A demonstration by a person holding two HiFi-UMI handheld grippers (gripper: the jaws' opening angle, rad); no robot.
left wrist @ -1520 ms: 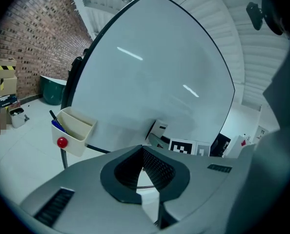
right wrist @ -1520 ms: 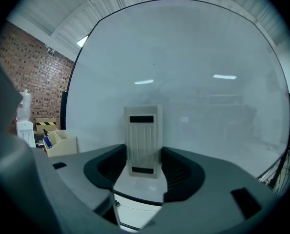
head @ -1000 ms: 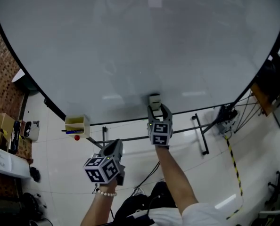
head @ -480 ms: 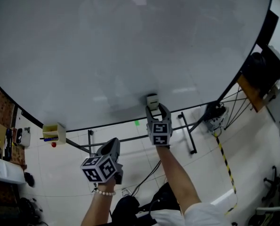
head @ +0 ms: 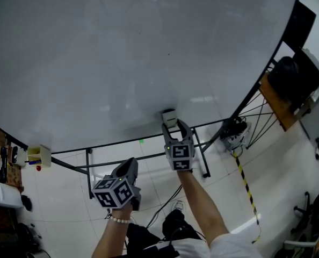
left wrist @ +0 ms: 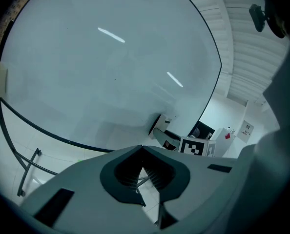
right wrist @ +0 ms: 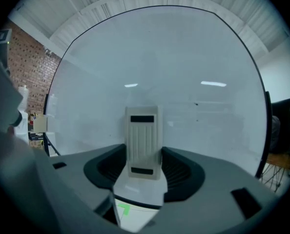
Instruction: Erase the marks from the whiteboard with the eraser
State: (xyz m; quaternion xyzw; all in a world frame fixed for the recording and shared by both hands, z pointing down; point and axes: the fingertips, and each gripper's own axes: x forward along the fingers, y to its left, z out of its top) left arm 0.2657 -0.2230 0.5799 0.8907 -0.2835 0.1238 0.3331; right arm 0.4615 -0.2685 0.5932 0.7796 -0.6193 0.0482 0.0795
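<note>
One eraser [head: 170,116]: pale ribbed block, standing upright at the near edge of the whiteboard, about mid-width. Its working face is turned to the board; actual contact cannot be confirmed.
Right gripper [head: 172,127]: jaws pinch the eraser by its two long sides, low on the body.
Whiteboard [head: 122,52]: surface looks almost clean. One small dark speck [right wrist: 196,103] shows right of the eraser and farther up; faint grey haze elsewhere.
Left gripper [head: 129,164]: held near the person, left of the right gripper and well apart from the board. Jaws pressed together at the tips, nothing between them.
Stand [head: 88,168]: dark tube frame under the board's near edge.
Box [head: 39,155]: small yellow holder at the board's left near corner.
Risk, slip: hard pressure could twist the eraser in the low pinch, since most of its length stands free.
Risk, overrun: a stroke toward the person would likely run off the near edge onto the frame.
Risk, missed mark: the speck is easy to pass beside.
Risk, board movement: a firm push may rock the stand.
</note>
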